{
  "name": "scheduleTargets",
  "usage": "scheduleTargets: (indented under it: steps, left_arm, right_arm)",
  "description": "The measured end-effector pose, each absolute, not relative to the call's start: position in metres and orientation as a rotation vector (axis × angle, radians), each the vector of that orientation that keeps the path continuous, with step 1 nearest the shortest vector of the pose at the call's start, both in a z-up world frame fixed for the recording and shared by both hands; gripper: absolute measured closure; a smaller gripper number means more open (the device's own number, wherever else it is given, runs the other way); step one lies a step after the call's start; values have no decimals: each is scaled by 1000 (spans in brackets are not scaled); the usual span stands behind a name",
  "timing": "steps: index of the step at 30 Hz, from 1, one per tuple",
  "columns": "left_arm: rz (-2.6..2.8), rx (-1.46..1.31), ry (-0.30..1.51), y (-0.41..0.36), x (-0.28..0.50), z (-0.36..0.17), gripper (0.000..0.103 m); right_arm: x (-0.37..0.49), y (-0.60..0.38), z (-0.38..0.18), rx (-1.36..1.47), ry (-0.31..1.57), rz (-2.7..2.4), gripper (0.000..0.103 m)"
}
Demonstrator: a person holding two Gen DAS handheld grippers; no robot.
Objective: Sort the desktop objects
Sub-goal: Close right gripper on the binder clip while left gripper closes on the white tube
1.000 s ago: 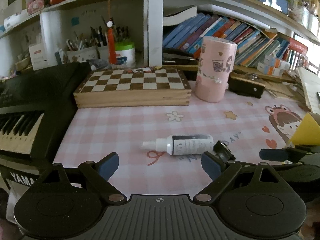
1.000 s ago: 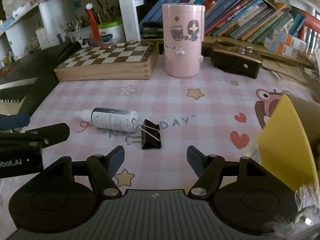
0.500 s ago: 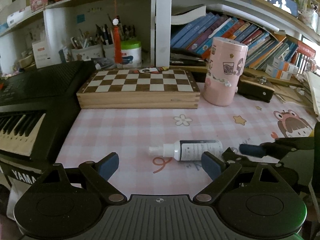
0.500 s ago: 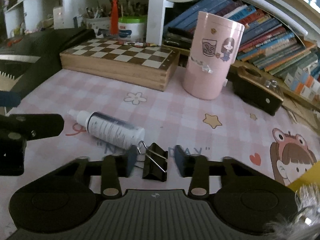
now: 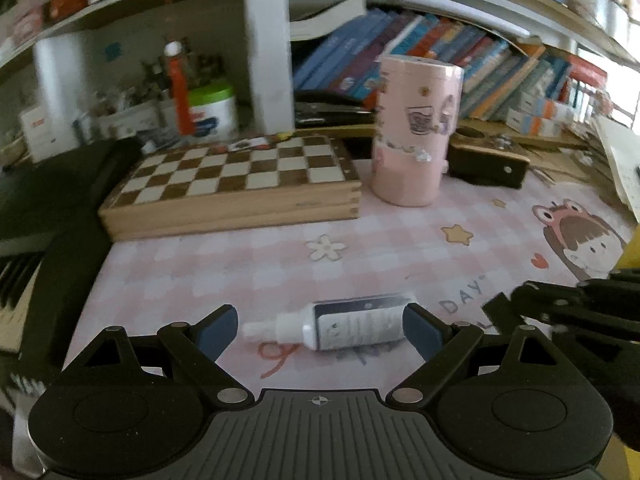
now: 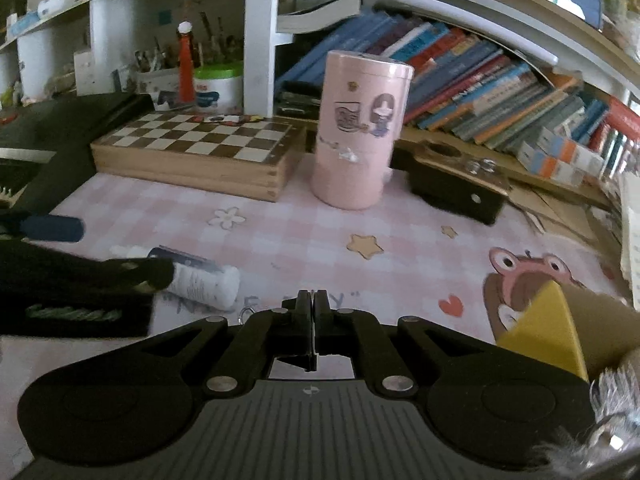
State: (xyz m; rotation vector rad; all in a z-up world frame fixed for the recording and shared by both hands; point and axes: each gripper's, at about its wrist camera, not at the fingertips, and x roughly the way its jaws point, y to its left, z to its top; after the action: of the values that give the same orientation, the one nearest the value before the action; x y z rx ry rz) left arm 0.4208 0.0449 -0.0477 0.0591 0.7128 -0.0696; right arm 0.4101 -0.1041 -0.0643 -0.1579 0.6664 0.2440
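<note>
Right gripper (image 6: 311, 304): jaws had just been closing and stood shut; a thin black piece and a wire loop showed at and under the tips, which I judged to be the binder clip (image 6: 298, 360), apparently pinched, though it was mostly hidden.
Left gripper (image 5: 318, 330): jaws wide, nothing pressed; picture blurred.
Spray bottle (image 5: 344, 322): lay on its side on the pink checked mat (image 5: 248, 272), between the left gripper's fingers, nozzle toward the left finger, base just beside the right finger; contact could not be told.
Bottle from the right gripper: just ahead and to its left, partly behind the left gripper's dark finger.
Progress: early, by my judgement; the clip seemed caught, the bottle was framed but not gripped, and nothing appeared put away.
Left to do: close on the bottle, lift both, carry them to a container; which one was not shown.
Ahead of both tools: wooden chessboard box (image 6: 192, 160) and pink cylindrical canister (image 6: 360, 132), well beyond the bottle.
Further ahead to the right: dark wooden block (image 6: 456, 188), then leaning books (image 6: 500, 96).
Near right of the right gripper: yellow box corner (image 6: 548, 328).
Left of the left gripper: black keyboard (image 5: 44, 240).
In the way: the two tools worked close together, so they risked knocking each other.
</note>
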Motion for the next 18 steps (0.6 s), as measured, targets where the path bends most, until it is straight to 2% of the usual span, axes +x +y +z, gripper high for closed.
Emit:
scheduleTargets:
  steps: [12,14,18]
  left_arm:
    - [-329,350,817,21,462,-81,12]
    - [-360,351,814,20,465,-80,21]
    - [-360,335,851,18,466,-77,23]
  right_arm:
    - [397,-117,-59,-104,694,265,101]
    - [395,-118,-60,-97,700,272,101]
    - [393,-120,-60,-87,701,268,101]
